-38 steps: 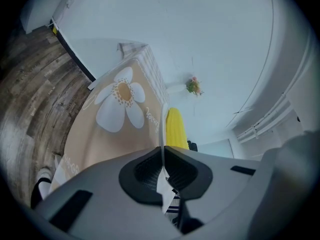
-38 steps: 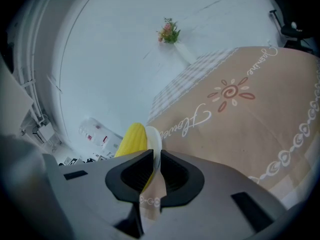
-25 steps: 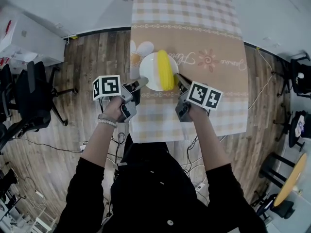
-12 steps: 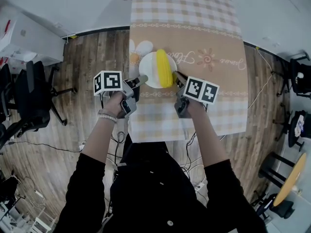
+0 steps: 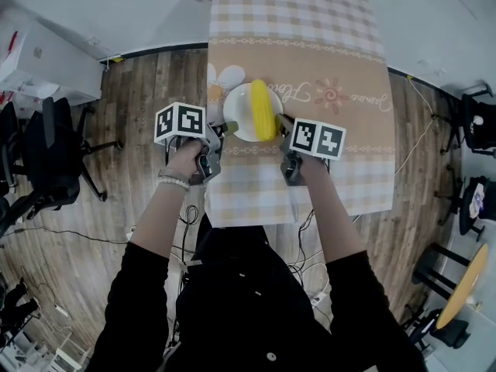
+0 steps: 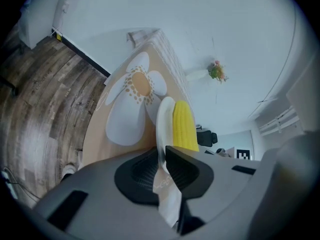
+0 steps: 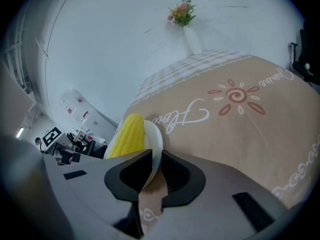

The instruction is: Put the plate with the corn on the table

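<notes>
A white plate (image 5: 240, 115) carrying a yellow corn cob (image 5: 263, 111) rests on the near part of the chequered tablecloth (image 5: 341, 161). My left gripper (image 5: 226, 128) is at the plate's left rim and my right gripper (image 5: 284, 122) at its right rim. In the left gripper view the plate rim (image 6: 164, 118) stands between the jaws beside the corn (image 6: 183, 126); these jaws (image 6: 162, 156) are opening, with a slim gap at the left pad. In the right gripper view the jaws (image 7: 156, 166) pinch the plate rim (image 7: 155, 139) next to the corn (image 7: 127, 134).
A vase of flowers (image 7: 186, 21) stands at the table's far end. Black office chairs (image 5: 46, 146) sit on the wooden floor to the left, with more chairs and a round table (image 5: 465, 281) to the right. Cables lie on the floor near the person's feet.
Both hands have edged forward and slightly inward, the left marker cube moving up and to the right. The plate with the corn has stayed almost in the same spot on the cloth.
</notes>
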`<state>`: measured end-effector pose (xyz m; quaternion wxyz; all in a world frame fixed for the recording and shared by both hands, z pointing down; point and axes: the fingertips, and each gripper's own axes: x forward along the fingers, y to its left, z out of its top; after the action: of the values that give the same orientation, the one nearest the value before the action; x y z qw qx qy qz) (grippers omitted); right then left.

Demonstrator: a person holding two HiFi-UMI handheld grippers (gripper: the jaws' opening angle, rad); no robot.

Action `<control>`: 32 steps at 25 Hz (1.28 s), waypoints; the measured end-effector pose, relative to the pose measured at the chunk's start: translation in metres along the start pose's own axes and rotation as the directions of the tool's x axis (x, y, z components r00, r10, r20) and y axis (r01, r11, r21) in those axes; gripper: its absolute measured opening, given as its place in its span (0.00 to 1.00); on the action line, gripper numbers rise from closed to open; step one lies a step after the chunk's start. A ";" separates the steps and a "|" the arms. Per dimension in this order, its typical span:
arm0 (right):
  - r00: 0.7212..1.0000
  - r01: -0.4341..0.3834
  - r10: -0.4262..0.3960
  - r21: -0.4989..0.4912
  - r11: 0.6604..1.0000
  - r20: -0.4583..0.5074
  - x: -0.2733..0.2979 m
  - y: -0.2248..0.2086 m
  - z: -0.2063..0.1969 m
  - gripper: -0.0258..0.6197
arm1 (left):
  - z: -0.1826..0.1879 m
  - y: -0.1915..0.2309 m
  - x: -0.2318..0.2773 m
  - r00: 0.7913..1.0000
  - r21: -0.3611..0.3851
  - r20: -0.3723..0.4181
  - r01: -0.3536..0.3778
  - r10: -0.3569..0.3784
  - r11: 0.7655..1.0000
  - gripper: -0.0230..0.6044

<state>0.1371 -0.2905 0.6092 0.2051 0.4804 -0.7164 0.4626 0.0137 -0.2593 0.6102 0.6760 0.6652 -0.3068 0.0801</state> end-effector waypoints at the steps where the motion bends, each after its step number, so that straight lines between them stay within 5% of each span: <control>1: 1.000 0.002 -0.002 -0.002 1.000 -0.001 0.000 0.000 0.000 0.18 | -0.001 0.000 0.000 1.000 0.010 -0.006 -0.009 0.009 1.000 0.10; 12: 0.998 0.051 -0.049 -0.061 0.997 0.024 -0.001 -0.001 0.003 0.20 | -0.005 -0.004 -0.009 1.000 0.056 0.014 -0.013 0.012 0.998 0.24; 21: 0.983 0.144 -0.130 -0.104 0.984 0.131 -0.018 -0.007 0.005 0.18 | 0.005 -0.015 -0.048 0.980 0.163 0.193 0.008 -0.040 0.987 0.20; 27: 0.974 0.142 -0.111 -0.150 0.979 0.196 -0.040 0.010 0.008 0.13 | 0.001 -0.034 -0.069 0.961 0.309 0.267 -0.020 -0.067 0.951 0.08; 32: 0.969 0.113 -0.065 -0.190 0.975 0.239 -0.064 0.033 0.012 0.13 | -0.004 -0.064 -0.085 0.955 0.450 0.290 -0.073 -0.069 0.890 0.07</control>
<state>0.1391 -0.2656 0.5407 0.1886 0.5394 -0.7564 0.3184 -0.0200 -0.2363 0.5116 0.4469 0.8091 -0.3784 0.0494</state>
